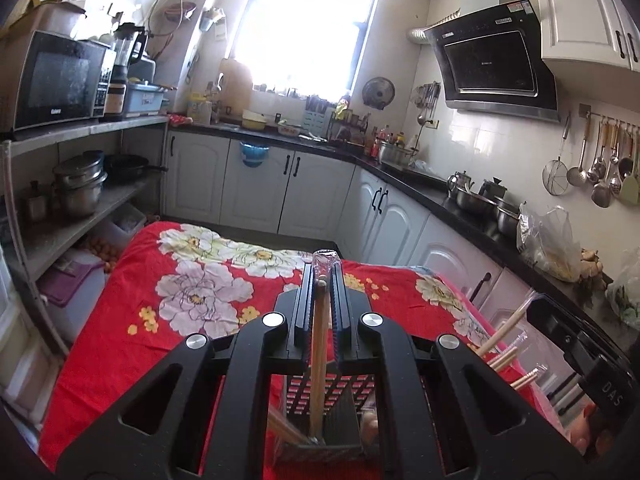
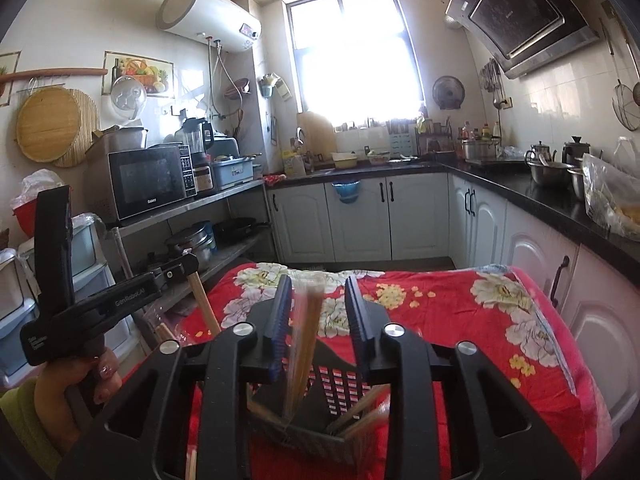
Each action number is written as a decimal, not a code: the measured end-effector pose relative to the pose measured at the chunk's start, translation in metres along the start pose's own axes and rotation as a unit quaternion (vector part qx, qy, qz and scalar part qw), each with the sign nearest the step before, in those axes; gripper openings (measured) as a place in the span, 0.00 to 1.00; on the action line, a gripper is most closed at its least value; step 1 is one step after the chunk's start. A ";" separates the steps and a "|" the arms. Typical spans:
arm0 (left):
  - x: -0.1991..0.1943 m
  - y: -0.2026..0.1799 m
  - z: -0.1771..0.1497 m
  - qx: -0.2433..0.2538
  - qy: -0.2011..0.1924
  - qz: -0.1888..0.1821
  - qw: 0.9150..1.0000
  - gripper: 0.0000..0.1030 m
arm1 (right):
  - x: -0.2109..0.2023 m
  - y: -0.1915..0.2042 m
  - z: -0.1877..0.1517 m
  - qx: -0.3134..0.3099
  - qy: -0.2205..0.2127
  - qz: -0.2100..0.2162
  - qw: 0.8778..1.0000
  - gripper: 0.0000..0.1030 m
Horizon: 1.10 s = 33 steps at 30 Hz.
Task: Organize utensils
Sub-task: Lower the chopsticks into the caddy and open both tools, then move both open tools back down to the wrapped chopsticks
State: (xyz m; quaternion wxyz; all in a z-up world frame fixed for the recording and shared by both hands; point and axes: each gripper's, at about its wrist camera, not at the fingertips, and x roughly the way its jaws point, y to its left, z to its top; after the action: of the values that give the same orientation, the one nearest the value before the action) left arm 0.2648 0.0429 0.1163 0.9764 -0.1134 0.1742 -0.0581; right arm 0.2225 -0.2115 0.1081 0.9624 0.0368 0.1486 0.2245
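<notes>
A black perforated utensil holder (image 1: 332,416) (image 2: 320,412) stands on the red floral cloth (image 1: 132,320) below both grippers. My left gripper (image 1: 322,280) is shut on a wooden chopstick (image 1: 319,360) whose lower end reaches into the holder. It also shows in the right wrist view (image 2: 188,268) at the left, held by a hand. My right gripper (image 2: 316,304) is open above the holder. A blurred bundle of wooden chopsticks in a clear sleeve (image 2: 306,340) stands between its fingers, apart from both. More chopsticks (image 2: 360,408) lean in the holder.
A metal shelf rack (image 1: 76,200) with a microwave (image 1: 56,80) and pots stands to the left. White cabinets under a black counter (image 1: 460,200) run along the back and right. Ladles hang on the right wall (image 1: 600,168). Plastic bags (image 1: 548,240) sit on the counter.
</notes>
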 end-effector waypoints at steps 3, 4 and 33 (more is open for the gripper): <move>-0.003 0.001 -0.001 0.000 0.004 0.000 1.000 0.04 | -0.006 -0.002 -0.002 0.003 0.005 -0.001 1.000 0.31; -0.004 0.001 -0.002 -0.001 0.006 -0.001 1.000 0.05 | -0.009 -0.002 -0.003 0.006 0.006 -0.002 1.000 0.33; -0.090 0.020 -0.025 -0.044 0.001 -0.030 0.999 0.82 | -0.062 -0.017 -0.043 0.037 0.050 -0.022 0.998 0.56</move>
State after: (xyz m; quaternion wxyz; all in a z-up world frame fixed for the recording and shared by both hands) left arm 0.1737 0.0711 0.1177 0.9683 -0.1610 0.1736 -0.0794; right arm 0.1633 -0.2542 0.0820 0.9563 0.0578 0.2056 0.1996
